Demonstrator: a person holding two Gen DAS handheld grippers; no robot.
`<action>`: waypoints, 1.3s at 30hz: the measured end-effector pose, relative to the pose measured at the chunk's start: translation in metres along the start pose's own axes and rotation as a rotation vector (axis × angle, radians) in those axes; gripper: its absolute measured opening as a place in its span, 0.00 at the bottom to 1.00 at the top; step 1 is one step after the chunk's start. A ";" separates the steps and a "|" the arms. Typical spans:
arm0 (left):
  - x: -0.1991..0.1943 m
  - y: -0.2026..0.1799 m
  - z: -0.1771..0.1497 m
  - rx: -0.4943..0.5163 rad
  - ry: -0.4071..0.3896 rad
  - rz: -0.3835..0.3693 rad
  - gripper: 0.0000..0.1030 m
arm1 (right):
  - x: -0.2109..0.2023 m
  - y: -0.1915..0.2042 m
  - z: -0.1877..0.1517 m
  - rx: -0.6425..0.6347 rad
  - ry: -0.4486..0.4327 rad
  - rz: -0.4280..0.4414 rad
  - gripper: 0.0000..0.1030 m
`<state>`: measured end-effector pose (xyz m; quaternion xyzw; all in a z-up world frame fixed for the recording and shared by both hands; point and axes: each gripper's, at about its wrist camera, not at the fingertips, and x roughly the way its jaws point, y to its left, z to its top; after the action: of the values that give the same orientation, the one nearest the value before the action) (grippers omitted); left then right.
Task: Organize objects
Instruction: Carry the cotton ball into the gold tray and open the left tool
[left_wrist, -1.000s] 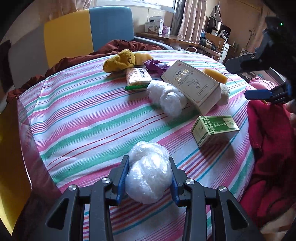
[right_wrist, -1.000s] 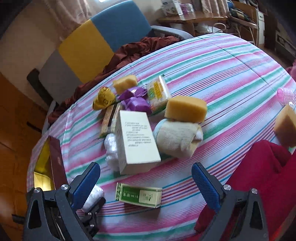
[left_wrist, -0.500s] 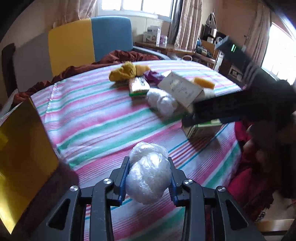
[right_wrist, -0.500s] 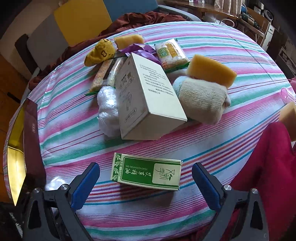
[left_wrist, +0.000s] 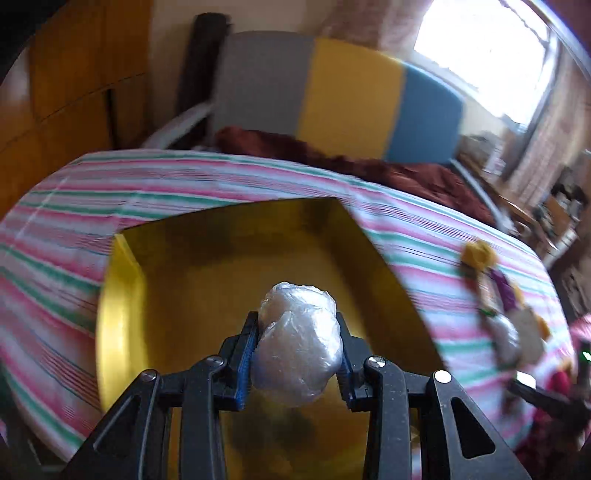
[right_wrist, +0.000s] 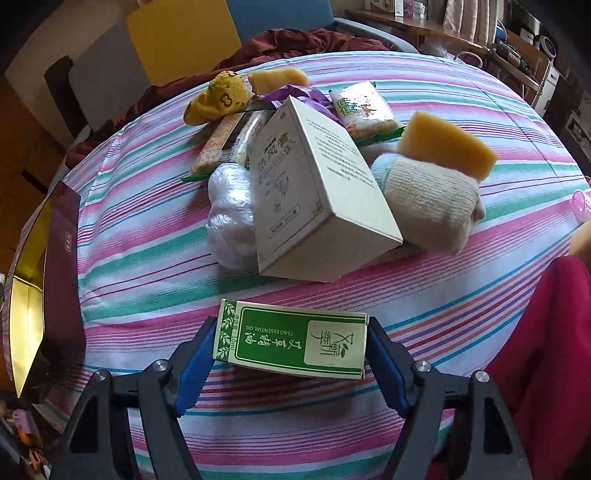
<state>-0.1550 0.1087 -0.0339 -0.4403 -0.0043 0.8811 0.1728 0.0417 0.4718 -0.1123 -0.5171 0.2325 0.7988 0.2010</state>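
My left gripper (left_wrist: 297, 354) is shut on a ball of clear plastic wrap (left_wrist: 297, 339) and holds it above the open gold-lined box (left_wrist: 207, 266) on the striped tablecloth. My right gripper (right_wrist: 291, 354) points down at a small green essential-oil box (right_wrist: 291, 338). Its jaws are closing, and the blue pads meet the box's two short ends. The gold-lined box (right_wrist: 26, 295) also shows at the far left of the right wrist view.
Behind the green box lie a tilted white carton (right_wrist: 314, 192), a second plastic ball (right_wrist: 229, 218), a rolled sock (right_wrist: 428, 199) with a yellow sponge (right_wrist: 447, 144) on it, snack packs (right_wrist: 365, 110) and a yellow plush (right_wrist: 218, 98). Red cloth (right_wrist: 546, 350) hangs at the right edge.
The left gripper swung left and up with the plastic ball, from over the tablecloth to above the gold box. The right gripper came down and its wide jaws closed onto the green box.
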 end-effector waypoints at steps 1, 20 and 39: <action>0.009 0.012 0.004 -0.021 0.015 0.025 0.36 | 0.000 0.000 0.000 -0.002 -0.001 0.001 0.75; 0.099 0.092 0.047 -0.124 0.080 0.252 0.37 | -0.002 0.000 0.000 -0.037 -0.008 -0.008 0.75; 0.060 0.079 0.039 -0.045 0.009 0.173 0.63 | 0.004 0.010 0.000 -0.073 -0.021 -0.043 0.73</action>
<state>-0.2422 0.0580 -0.0690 -0.4468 0.0145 0.8904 0.0862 0.0352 0.4642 -0.1143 -0.5205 0.1898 0.8078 0.2015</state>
